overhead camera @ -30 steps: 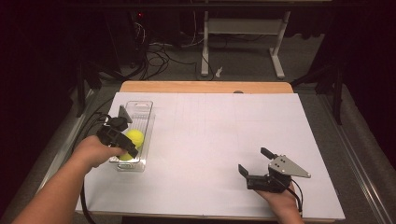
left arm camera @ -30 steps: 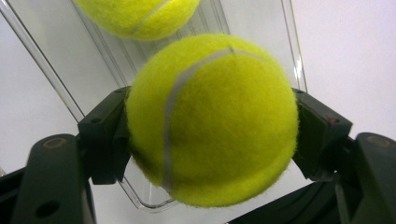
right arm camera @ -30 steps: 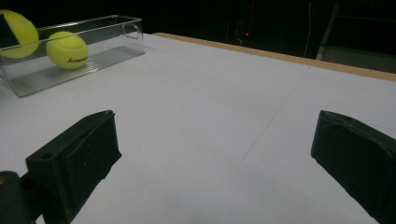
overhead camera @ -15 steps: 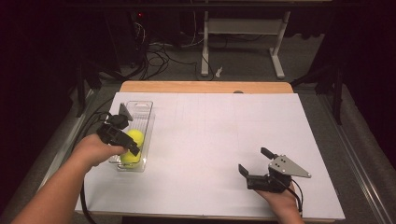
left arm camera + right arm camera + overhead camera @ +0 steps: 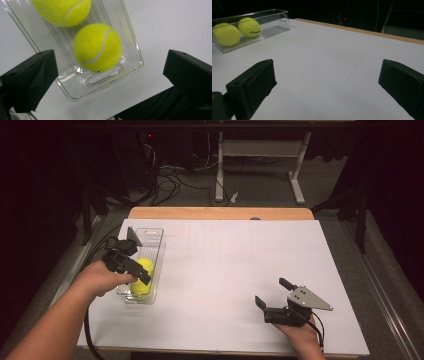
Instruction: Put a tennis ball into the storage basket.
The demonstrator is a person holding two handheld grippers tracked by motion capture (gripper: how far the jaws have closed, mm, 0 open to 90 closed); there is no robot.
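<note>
Left tool spread wide over the lower tennis ball: light, fuzzy, springy, best pinched across its middle.

Clear glossy plastic tray, fuzzy balls

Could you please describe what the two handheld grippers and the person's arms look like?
Both the left gripper and the right gripper are black, with blocky jaws. The right one carries a grey three-cornered plate dotted with small holes. A black cable trails from the left one. The forearms are bare, sleeveless.
</note>
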